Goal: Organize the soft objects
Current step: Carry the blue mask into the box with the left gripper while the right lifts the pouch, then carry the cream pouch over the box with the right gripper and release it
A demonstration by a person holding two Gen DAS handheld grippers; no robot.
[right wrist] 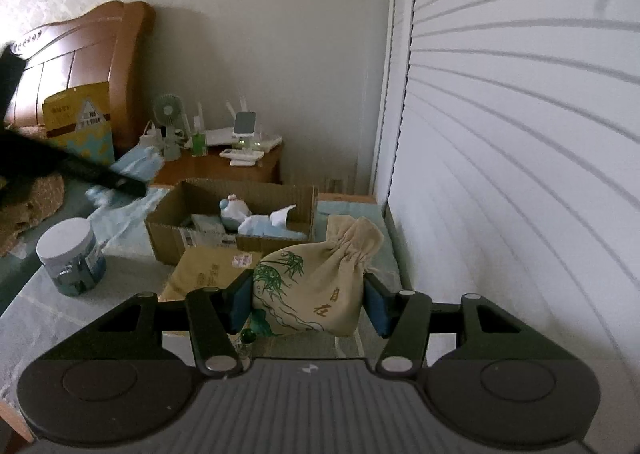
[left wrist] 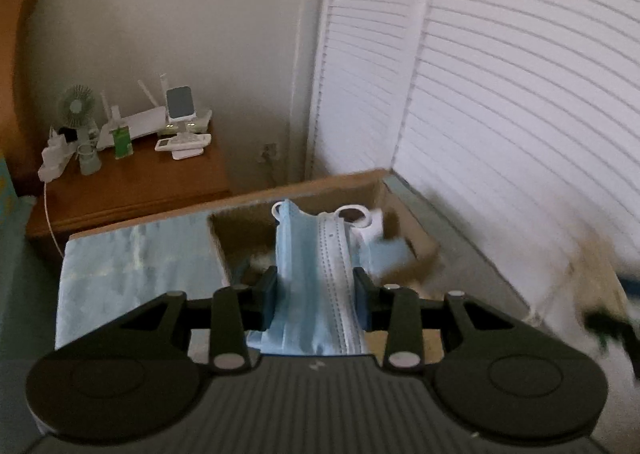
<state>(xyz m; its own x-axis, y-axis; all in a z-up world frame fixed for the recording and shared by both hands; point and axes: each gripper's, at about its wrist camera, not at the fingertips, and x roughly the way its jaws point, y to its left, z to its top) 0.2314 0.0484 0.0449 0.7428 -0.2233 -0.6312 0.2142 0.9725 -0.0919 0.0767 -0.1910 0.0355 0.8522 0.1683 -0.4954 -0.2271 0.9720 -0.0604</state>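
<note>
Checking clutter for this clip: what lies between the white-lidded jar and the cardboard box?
In the right wrist view, crumpled pale blue material lies between the white-lidded jar and the cardboard box.

Blue face masks bunched, pinched upright; beige bamboo-print drawstring pouch clamped, neck up.

**Masks in my jaws, above the box**

My left gripper pinches a bundle of blue masks, white ear loops poking out ahead. Beyond them stands an open box. A nightstand with a fan stands far left; white shutters fill the right.
</note>
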